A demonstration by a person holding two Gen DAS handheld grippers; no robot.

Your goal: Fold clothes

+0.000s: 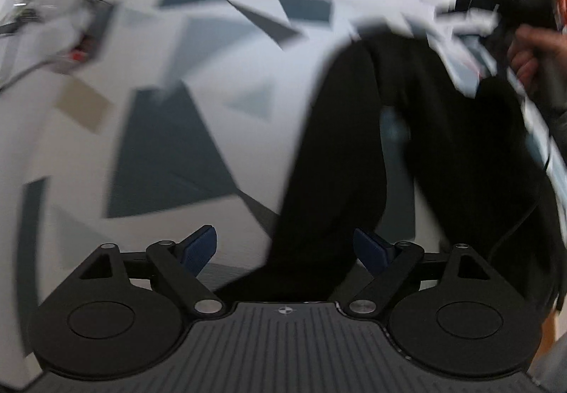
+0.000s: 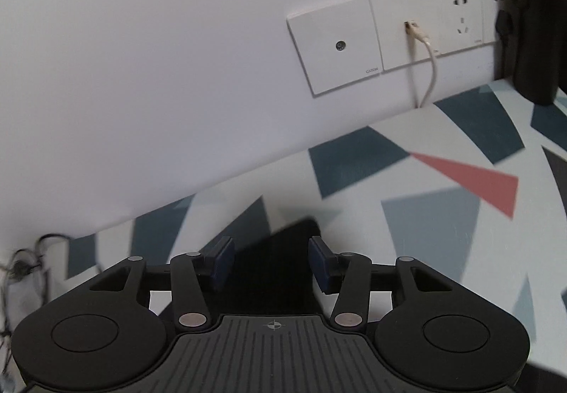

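I'm between grips on one black garment (image 1: 354,152), which lies crumpled on the patterned table (image 1: 170,152). My left gripper (image 1: 285,247) is spread wide over the near end of it, pinching nothing, while my right gripper (image 2: 271,263) stands part open over a dark edge of cloth, its pads clear. Next, I judge, each must close on an edge to draw a fold; two grippers, one garment.

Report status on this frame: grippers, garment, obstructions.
Left gripper open wide, right gripper part open, neither clamping. Black garment sprawled unfolded on patterned surface. Nothing blocking.
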